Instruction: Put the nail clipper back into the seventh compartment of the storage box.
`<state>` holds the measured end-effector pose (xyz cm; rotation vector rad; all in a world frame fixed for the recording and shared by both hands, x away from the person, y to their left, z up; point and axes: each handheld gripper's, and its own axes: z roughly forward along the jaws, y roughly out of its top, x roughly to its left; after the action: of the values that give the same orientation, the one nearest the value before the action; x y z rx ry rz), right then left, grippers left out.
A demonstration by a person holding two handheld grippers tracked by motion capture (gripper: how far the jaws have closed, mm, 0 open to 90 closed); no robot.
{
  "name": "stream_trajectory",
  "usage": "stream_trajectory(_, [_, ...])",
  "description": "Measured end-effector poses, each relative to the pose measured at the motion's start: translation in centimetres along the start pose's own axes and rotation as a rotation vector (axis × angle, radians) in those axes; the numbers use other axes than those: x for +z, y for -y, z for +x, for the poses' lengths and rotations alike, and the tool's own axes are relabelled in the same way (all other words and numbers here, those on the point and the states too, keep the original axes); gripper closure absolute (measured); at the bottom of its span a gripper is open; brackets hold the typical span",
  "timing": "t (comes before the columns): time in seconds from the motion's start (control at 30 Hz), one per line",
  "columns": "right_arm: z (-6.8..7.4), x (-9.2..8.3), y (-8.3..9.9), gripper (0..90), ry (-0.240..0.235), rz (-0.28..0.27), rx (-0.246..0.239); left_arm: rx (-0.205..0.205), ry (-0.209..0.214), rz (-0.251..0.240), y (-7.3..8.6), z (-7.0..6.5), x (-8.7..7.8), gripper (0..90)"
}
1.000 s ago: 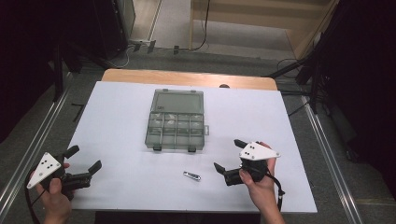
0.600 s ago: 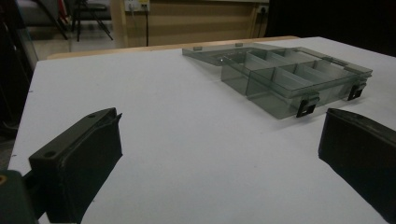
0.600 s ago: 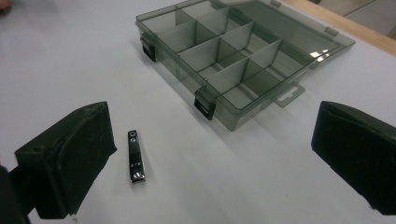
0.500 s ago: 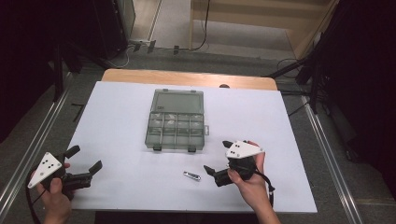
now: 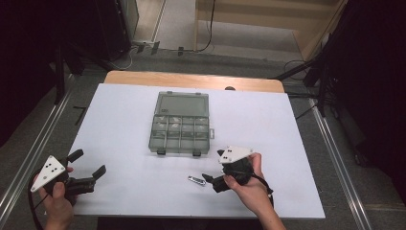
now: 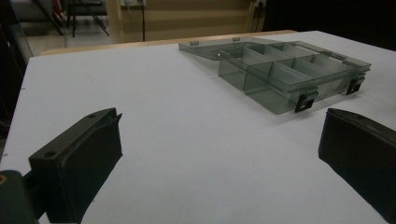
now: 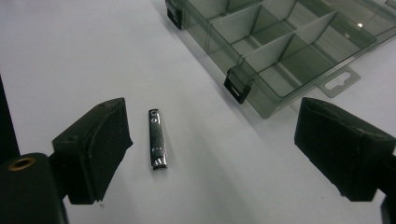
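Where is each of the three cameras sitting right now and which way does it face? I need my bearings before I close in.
High view: above the person's side, looking forward and down on the white table; both hands, left gripper and right gripper.
Left gripper view: rides the left gripper, low, facing the compartment box; its wide-open jaws.
Right gripper view: rides the right gripper, angled down at the nail clipper; its open jaws.
Shared: all show the box.

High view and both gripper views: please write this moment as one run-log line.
left gripper: open, idle | right gripper: open, beside nail clipper | organizer box: open | clipper: on table
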<state>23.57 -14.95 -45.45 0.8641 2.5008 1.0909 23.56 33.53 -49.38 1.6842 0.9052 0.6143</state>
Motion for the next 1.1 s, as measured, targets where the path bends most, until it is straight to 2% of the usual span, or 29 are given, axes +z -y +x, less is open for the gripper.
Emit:
stream_trajectory(0.03, [0.0, 0.3, 0.0, 13.4, -0.013, 0.023, -0.001, 0.000, 0.001, 0.003, 0.0, 0.0, 0.0, 0.0])
stream_trajectory(0.13, [0.1, 0.6, -0.1, 14.4, -0.026, 0.040, -0.003, 0.004, 0.003, 0.005, 0.0, 0.0, 0.0, 0.0])
stream_trajectory(0.23, [0.3, 1.2, -0.1, 18.5, -0.058, 0.087, -0.003, 0.004, 0.004, 0.006, 0.0, 0.0, 0.0, 0.0])
stream_trajectory(0.33, [0.3, 1.4, -0.1, 20.6, -0.070, 0.110, -0.003, 0.004, 0.006, 0.008, 0.0, 0.0, 0.0, 0.0])
stream_trajectory(0.5, [0.3, 2.0, -0.1, 23.7, -0.091, 0.149, 0.041, 0.004, 0.006, 0.010, 0.0, 0.0, 0.1, 0.0])
stream_trajectory(0.53, [0.3, 2.1, -0.1, 23.6, -0.107, 0.158, 0.053, 0.006, 0.007, 0.011, 0.0, 0.0, 0.1, 0.0])
stream_trajectory(0.6, [0.3, 2.3, -0.1, 23.5, -0.127, 0.169, 0.063, 0.006, 0.007, 0.011, 0.0, 0.0, 0.1, 0.0])
stream_trajectory(0.67, [0.5, 2.5, -0.1, 23.5, -0.126, 0.184, 0.056, 0.007, 0.007, 0.013, 0.0, -0.1, 0.1, 0.0])
stream_trajectory(0.7, [0.6, 2.7, -0.1, 26.4, -0.146, 0.195, 0.070, 0.007, 0.007, 0.013, 0.0, -0.1, 0.1, 0.0])
stream_trajectory(0.77, [0.7, 2.8, -0.1, 29.5, -0.147, 0.196, 0.074, 0.006, 0.007, 0.013, 0.0, -0.1, 0.1, 0.0])
stream_trajectory(0.87, [0.9, 3.2, 0.0, 40.0, -0.136, 0.215, 0.079, 0.005, 0.006, 0.014, 0.0, -0.1, 0.1, 0.0])
stream_trajectory(0.9, [0.9, 3.2, 0.0, 40.0, -0.136, 0.215, 0.079, 0.005, 0.007, 0.014, 0.0, -0.1, 0.1, 0.0])
stream_trajectory(0.93, [1.2, 3.4, 0.1, 46.4, -0.106, 0.238, 0.055, 0.006, 0.007, 0.014, 0.0, -0.1, 0.1, 0.0])
stream_trajectory(0.97, [1.2, 3.4, 0.1, 46.4, -0.106, 0.238, 0.055, 0.006, 0.007, 0.014, 0.0, -0.1, 0.1, 0.0])
stream_trajectory(1.1, [1.1, 3.6, 0.4, 56.4, -0.109, 0.244, 0.078, 0.005, 0.008, 0.015, 0.0, -0.1, 0.1, 0.0])
